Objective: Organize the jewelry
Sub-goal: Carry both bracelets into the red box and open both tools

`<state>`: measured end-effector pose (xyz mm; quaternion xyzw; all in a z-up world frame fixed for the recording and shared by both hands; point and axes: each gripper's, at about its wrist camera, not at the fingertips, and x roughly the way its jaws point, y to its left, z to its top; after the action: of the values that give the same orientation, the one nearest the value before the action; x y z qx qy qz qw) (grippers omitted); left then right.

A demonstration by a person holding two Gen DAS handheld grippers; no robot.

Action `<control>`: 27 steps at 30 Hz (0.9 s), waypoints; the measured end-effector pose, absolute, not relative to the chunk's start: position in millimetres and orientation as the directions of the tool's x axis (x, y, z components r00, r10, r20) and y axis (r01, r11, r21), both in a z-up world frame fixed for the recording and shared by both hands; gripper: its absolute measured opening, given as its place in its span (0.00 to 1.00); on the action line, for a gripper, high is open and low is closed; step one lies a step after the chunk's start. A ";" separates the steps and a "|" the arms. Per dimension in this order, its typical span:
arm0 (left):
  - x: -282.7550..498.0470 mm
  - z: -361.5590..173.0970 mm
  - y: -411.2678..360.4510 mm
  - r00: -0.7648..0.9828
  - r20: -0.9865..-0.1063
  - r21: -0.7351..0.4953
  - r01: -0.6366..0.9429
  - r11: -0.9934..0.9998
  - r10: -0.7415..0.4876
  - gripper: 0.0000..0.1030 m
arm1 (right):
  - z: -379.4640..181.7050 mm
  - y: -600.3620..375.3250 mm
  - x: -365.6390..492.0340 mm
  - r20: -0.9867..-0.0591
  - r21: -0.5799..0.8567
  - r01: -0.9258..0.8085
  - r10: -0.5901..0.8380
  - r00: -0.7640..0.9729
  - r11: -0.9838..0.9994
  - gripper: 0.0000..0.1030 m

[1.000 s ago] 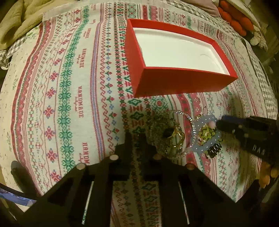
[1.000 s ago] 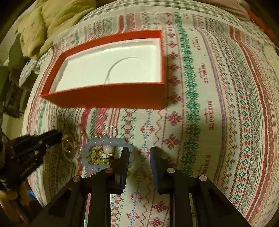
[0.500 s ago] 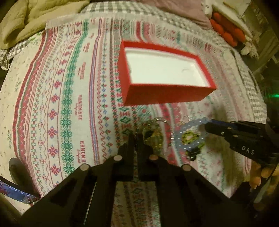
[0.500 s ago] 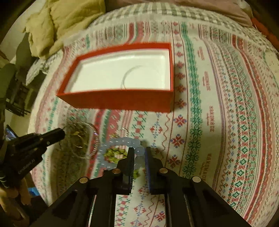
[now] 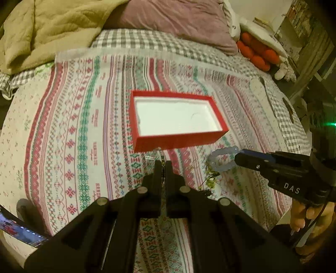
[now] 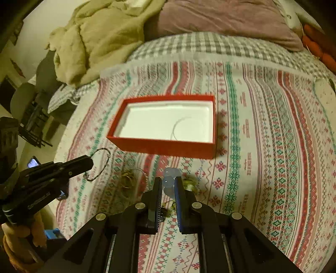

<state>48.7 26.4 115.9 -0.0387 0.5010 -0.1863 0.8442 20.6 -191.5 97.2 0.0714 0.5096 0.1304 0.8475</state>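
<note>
A red box point(image 5: 178, 122) with a white inside lies open on the patterned cloth; it also shows in the right wrist view point(image 6: 166, 124). My left gripper point(image 5: 162, 166) is shut on a thin silver bead bracelet point(image 6: 100, 166) and holds it above the cloth. My right gripper point(image 6: 169, 183) is shut on a pale blue bead bracelet point(image 5: 222, 159), lifted, with a green charm point(image 5: 211, 178) dangling under it. A gold chain tangle point(image 6: 128, 178) lies on the cloth between the grippers.
The cloth point(image 5: 73, 130) covers a checked bedspread point(image 5: 147, 42). A beige blanket point(image 6: 88, 46) and a mauve pillow point(image 6: 220, 19) lie behind the box. Orange plush things point(image 5: 254, 54) sit at the back right. A phone point(image 5: 19, 229) lies at the front left edge.
Both grippers have closed on a bracelet each and risen well above the cloth. The box now looks smaller and farther away.
</note>
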 end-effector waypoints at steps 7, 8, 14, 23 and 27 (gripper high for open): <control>59.3 130.3 15.4 0.466 -0.804 -0.271 0.266 0.925 -0.370 0.03 | 118.0 -192.3 30.3 -0.813 0.281 -0.130 0.308 0.495 0.951 0.12; 61.4 131.4 14.0 0.469 -0.801 -0.275 0.265 0.924 -0.373 0.03 | 120.3 -192.1 31.6 -0.808 0.288 -0.127 0.312 0.499 0.949 0.12; 78.3 136.5 3.2 0.494 -0.766 -0.326 0.255 0.910 -0.412 0.03 | 139.2 -195.9 43.7 -0.772 0.297 -0.094 0.297 0.562 0.950 0.11; 118.3 108.8 -2.6 0.494 -0.724 -0.445 0.199 0.873 -0.481 0.03 | 141.3 -205.3 73.4 -0.743 0.290 -0.020 0.238 0.625 0.957 0.12; 128.7 93.0 2.1 0.495 -0.754 -0.412 0.154 0.898 -0.431 0.03 | 129.4 -195.8 87.6 -0.757 0.293 -0.029 0.251 0.604 0.956 0.12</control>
<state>128.7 2.1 93.0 -0.1468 0.4723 -0.1714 0.8521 87.6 -195.8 129.4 0.1263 0.4380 0.0789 0.8866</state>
